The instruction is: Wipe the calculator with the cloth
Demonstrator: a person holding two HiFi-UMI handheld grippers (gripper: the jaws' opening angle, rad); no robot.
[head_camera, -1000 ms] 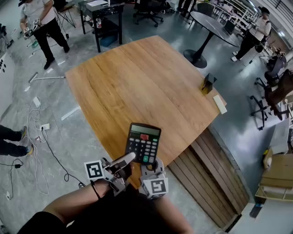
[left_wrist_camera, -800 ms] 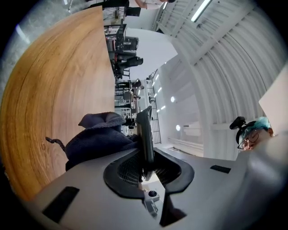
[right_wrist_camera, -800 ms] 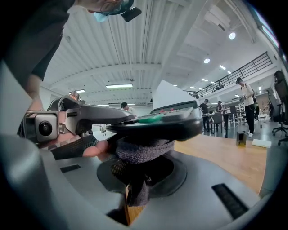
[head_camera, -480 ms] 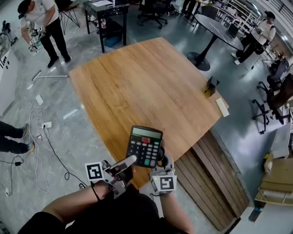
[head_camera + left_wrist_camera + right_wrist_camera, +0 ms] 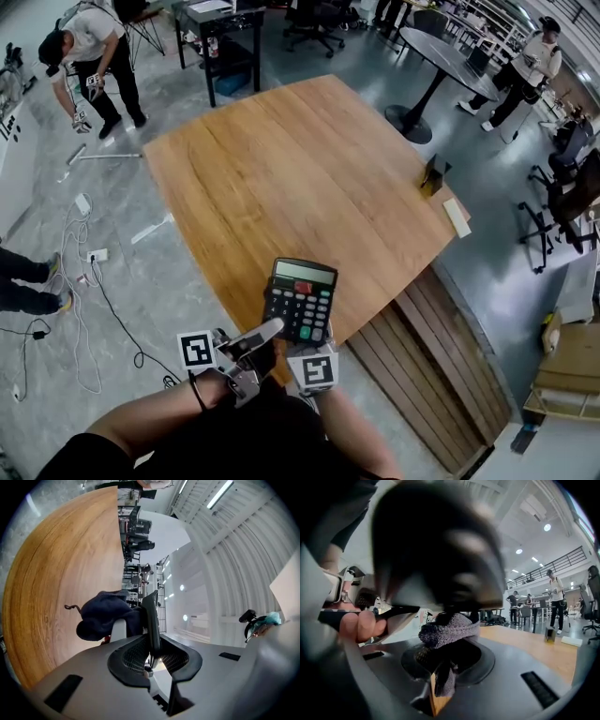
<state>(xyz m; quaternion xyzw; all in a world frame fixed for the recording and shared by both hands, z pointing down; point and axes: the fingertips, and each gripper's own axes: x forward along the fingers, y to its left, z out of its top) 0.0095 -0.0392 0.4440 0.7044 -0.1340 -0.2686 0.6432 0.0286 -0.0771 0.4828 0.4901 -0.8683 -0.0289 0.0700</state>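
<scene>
A black calculator [image 5: 302, 300] hangs keys-up over the near edge of the wooden table [image 5: 300, 178]. My left gripper [image 5: 267, 330] is shut on its near left edge. In the left gripper view the calculator [image 5: 151, 616] stands edge-on between the jaws of the left gripper [image 5: 151, 637]. The dark blue cloth [image 5: 105, 616] bunches against its underside. My right gripper [image 5: 445, 641] is shut on the cloth [image 5: 449, 629], right under the blurred calculator body [image 5: 436, 550]. In the head view only its marker cube [image 5: 314, 368] shows, below the calculator.
A small dark upright object [image 5: 431, 174] and a flat white block [image 5: 454, 217] sit near the table's right edge. Wooden slats [image 5: 441, 366] lie under the table's right side. Cables [image 5: 75, 272] trail on the floor at left. A person [image 5: 89, 56] bends at the far left.
The right gripper's cube swung right under the calculator, then back left. The calculator drifted slightly right. The left gripper has hardly moved.
</scene>
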